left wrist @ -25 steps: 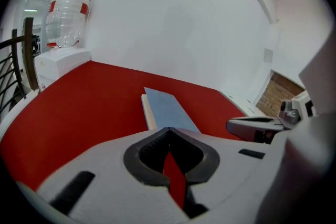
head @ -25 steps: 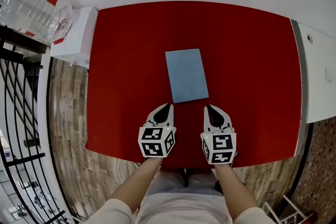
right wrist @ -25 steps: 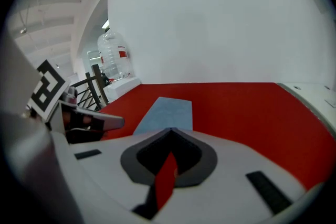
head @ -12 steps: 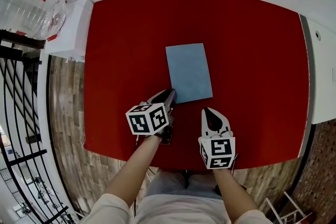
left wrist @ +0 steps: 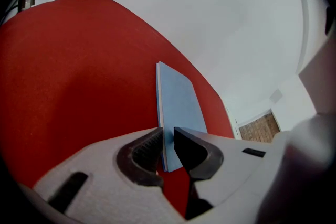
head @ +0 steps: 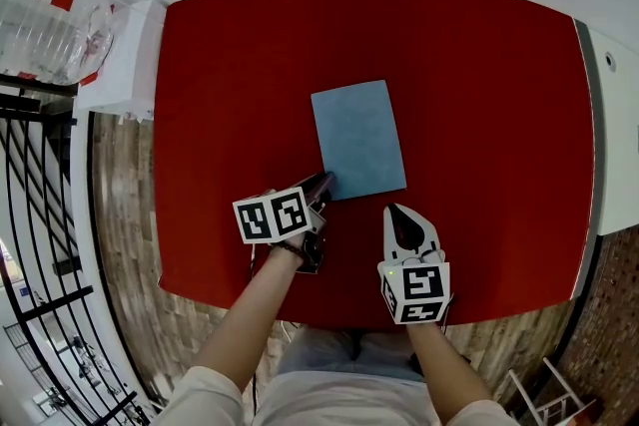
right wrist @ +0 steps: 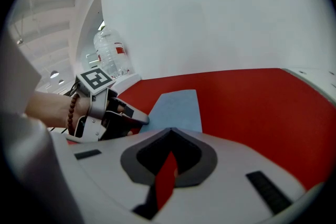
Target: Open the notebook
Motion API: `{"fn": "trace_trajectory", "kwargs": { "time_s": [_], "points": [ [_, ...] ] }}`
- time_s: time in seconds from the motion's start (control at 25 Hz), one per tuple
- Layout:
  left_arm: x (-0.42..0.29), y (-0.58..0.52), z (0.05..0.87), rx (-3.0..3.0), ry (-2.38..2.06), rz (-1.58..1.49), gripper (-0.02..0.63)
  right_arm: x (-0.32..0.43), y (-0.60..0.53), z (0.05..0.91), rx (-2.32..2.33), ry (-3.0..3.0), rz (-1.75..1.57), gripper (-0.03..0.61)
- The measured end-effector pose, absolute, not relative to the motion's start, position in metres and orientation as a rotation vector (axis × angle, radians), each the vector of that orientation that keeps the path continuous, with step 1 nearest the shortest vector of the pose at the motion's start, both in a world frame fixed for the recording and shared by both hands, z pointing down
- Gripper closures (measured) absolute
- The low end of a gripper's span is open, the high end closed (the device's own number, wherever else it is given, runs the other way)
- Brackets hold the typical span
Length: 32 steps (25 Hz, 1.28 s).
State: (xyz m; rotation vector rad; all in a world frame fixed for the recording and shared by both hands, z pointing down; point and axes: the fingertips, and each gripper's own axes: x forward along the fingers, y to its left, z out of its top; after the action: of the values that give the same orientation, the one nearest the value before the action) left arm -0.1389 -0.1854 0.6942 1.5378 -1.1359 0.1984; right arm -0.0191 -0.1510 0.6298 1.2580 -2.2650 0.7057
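Left gripper (head: 324,182) tilted further; parted jaws straddle notebook (head: 357,138) corner; right gripper (head: 397,212) clenched.

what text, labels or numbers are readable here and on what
No readable text in any view.
notebook: plain blue cover, nothing printed.
bottle: red label, too blurred to read.
left gripper and right gripper: cubes carry black-and-white square markers only, no words.

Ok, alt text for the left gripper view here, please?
The left gripper has its tongs narrowly apart around the near corner of a closed blue notebook. The notebook lies flat on a red table, with a white wall behind.
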Motion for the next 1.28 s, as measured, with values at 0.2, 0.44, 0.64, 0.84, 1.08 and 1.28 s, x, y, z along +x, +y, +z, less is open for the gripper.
{"fn": "trace_trajectory", "kwargs": {
  "time_s": [0.2, 0.44, 0.64, 0.84, 1.08, 1.28],
  "points": [
    [-0.139, -0.187, 0.697, 1.540, -1.155, 0.256, 0.563, -0.019, -0.152, 0.634, 1.260, -2.265, 0.717, 0.572],
    [-0.139, -0.187, 0.694, 1.578, -1.199, 0.315, 0.594, -0.019, -0.149, 0.636, 1.261, -2.263, 0.725, 0.572],
    [-0.141, -0.187, 0.690, 1.581, -1.188, 0.289, 0.600, -0.020, -0.148, 0.634, 1.263, -2.265, 0.725, 0.572],
    [-0.155, -0.184, 0.684, 1.633, -1.206, 0.346, 0.601, -0.020, -0.145, 0.636, 1.260, -2.263, 0.728, 0.572],
    [-0.174, -0.181, 0.650, 1.688, -1.224, 0.299, 0.604, -0.024, -0.141, 0.636, 1.254, -2.275, 0.732, 0.572],
    [-0.145, -0.186, 0.593, 1.848, -1.227, 0.255, 0.606, -0.022, -0.139, 0.632, 1.267, -2.275, 0.731, 0.572]
  ]
}}
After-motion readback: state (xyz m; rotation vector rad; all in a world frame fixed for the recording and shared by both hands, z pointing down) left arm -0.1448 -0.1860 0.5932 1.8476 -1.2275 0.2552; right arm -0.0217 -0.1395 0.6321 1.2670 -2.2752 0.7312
